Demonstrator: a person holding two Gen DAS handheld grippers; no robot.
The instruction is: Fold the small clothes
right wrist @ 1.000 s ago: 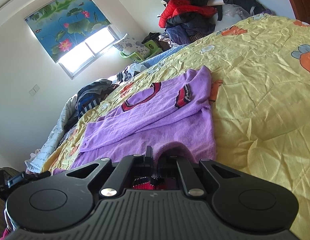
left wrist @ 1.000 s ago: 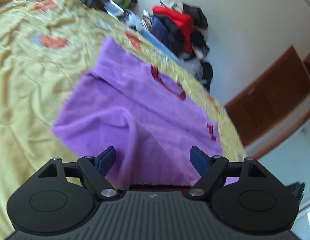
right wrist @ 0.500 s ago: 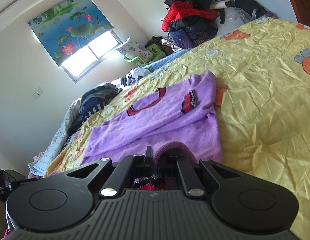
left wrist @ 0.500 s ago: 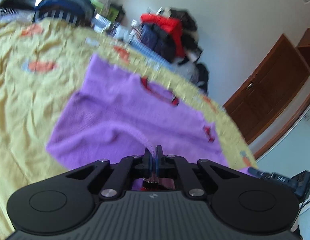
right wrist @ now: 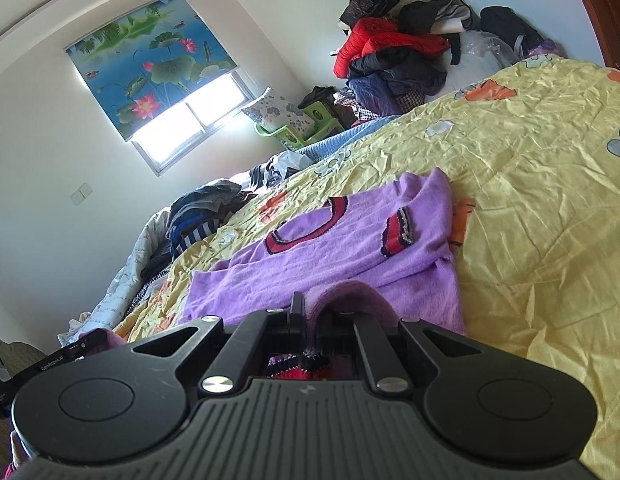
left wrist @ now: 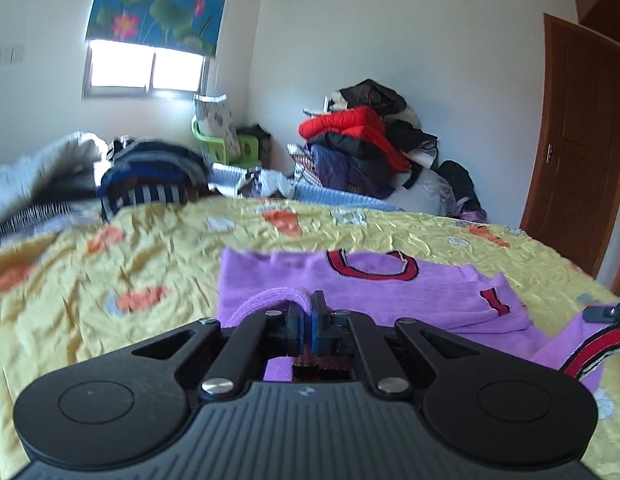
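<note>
A small purple sweater (left wrist: 389, 292) with red and black collar and cuffs lies on the yellow bedspread (left wrist: 110, 272); it also shows in the right wrist view (right wrist: 329, 256). My left gripper (left wrist: 306, 312) is shut on a fold of the sweater's near hem. My right gripper (right wrist: 308, 316) is shut on another bunch of the same hem, raised off the bed. The red hem trim shows between the jaws in both views. The right gripper's tip (left wrist: 607, 312) appears at the right edge of the left wrist view.
A pile of dark and striped clothes (left wrist: 150, 180) lies at the bed's far left. A heap of red and black jackets (left wrist: 361, 148) stands against the far wall. A green basket (left wrist: 214, 148) sits below the window. A brown door (left wrist: 581, 160) is at right.
My left gripper was open over the hem one second ago and has closed on it. Both grippers have lifted and the left view has swung level. The right gripper stayed shut.
</note>
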